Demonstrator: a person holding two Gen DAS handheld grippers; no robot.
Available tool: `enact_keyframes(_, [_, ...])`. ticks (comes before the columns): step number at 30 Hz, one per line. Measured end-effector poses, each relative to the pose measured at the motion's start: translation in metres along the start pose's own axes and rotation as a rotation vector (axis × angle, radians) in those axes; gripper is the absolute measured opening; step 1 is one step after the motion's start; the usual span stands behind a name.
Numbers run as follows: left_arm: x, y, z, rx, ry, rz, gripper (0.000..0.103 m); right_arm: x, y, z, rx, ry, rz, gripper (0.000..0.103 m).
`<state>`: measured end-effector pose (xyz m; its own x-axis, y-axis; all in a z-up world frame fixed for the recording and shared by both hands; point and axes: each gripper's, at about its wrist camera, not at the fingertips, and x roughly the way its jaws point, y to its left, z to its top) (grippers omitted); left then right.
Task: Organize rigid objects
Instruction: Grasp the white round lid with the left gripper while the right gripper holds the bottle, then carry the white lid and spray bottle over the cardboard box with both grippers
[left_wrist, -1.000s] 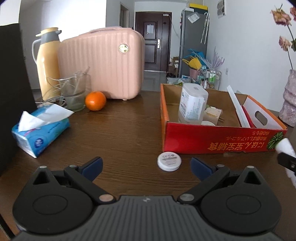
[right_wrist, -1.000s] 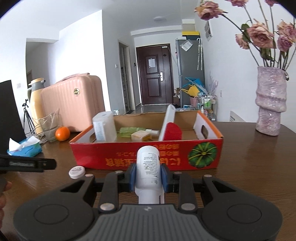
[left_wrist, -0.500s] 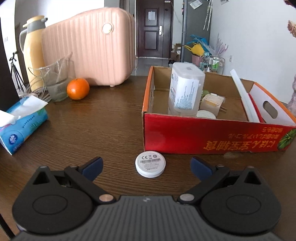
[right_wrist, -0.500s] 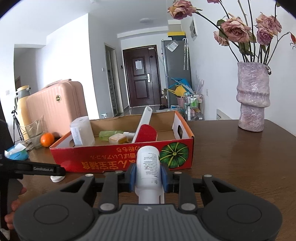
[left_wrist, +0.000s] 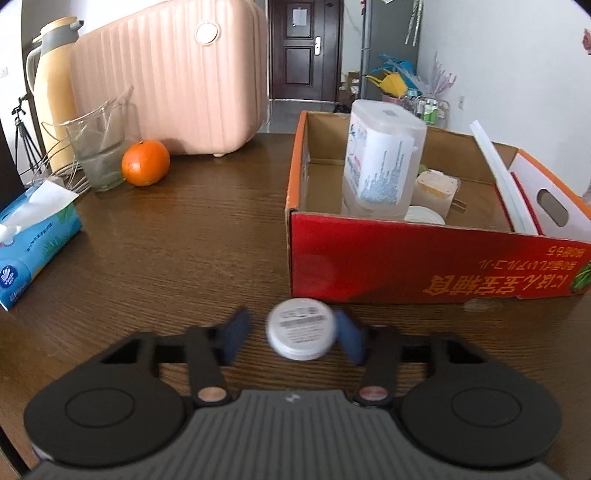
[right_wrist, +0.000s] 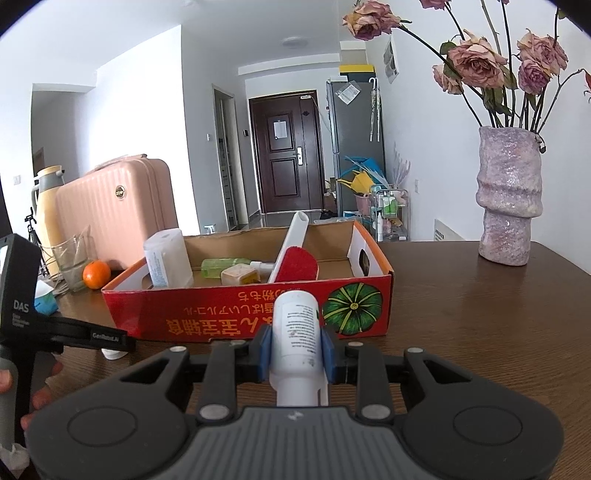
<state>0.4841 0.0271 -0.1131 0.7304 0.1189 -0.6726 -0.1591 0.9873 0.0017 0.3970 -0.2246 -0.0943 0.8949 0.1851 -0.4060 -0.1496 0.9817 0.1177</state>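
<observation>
The tabletop (left_wrist: 177, 251) is dark wood-grain and carries everything noted. A pink suitcase (left_wrist: 173, 77) stands at the back, clear of the work.

The red cardboard box (left_wrist: 424, 266) is open-topped and serves, in my judgement, as the collection point: it already holds a translucent canister (left_wrist: 380, 162), a red-headed brush (right_wrist: 297, 267), a green bottle (right_wrist: 225, 264) and a small tan container (left_wrist: 437, 186).

The right tool (right_wrist: 295, 349) is clamped on a white bottle (right_wrist: 295, 332), held level in front of the box's near wall, apparently waiting its turn to go in.

The left tool (left_wrist: 291, 334) has just been closing. The white round disc (left_wrist: 301, 328) lies between its pads on the tabletop, just beside the box's near corner. The right pad appears to touch the disc; the left pad stands apart, so no grip is made yet. Motion blur limits certainty.

The disc is flat, low and white, with a printed label and barcode on top; the text is unreadable.
</observation>
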Motion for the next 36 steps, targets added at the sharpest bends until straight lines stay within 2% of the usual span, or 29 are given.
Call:
enact_keyframes(4, [-0.002, -0.001, -0.001, 0.004, -0.007, 0.001, 0.040, 0.000, 0.001, 0.000, -0.005, -0.001, -0.003, 0.027])
enact_keyframes(7, [-0.003, 0.005, -0.001, -0.027, -0.010, 0.029, 0.040, 0.000, 0.001, 0.000, -0.008, -0.004, -0.002, 0.027])
enact_keyframes(10, [-0.016, 0.010, -0.003, -0.045, -0.043, 0.031, 0.040, 0.001, 0.002, -0.001, -0.013, -0.001, -0.005, 0.027])
enact_keyframes(20, [-0.074, 0.000, -0.026, -0.013, -0.140, -0.027, 0.040, -0.005, 0.009, -0.002, -0.025, -0.021, 0.011, 0.027])
enact_keyframes(36, [-0.134, -0.018, -0.054, 0.030, -0.208, -0.111, 0.041, -0.043, 0.024, -0.009, -0.035, -0.073, 0.050, 0.027])
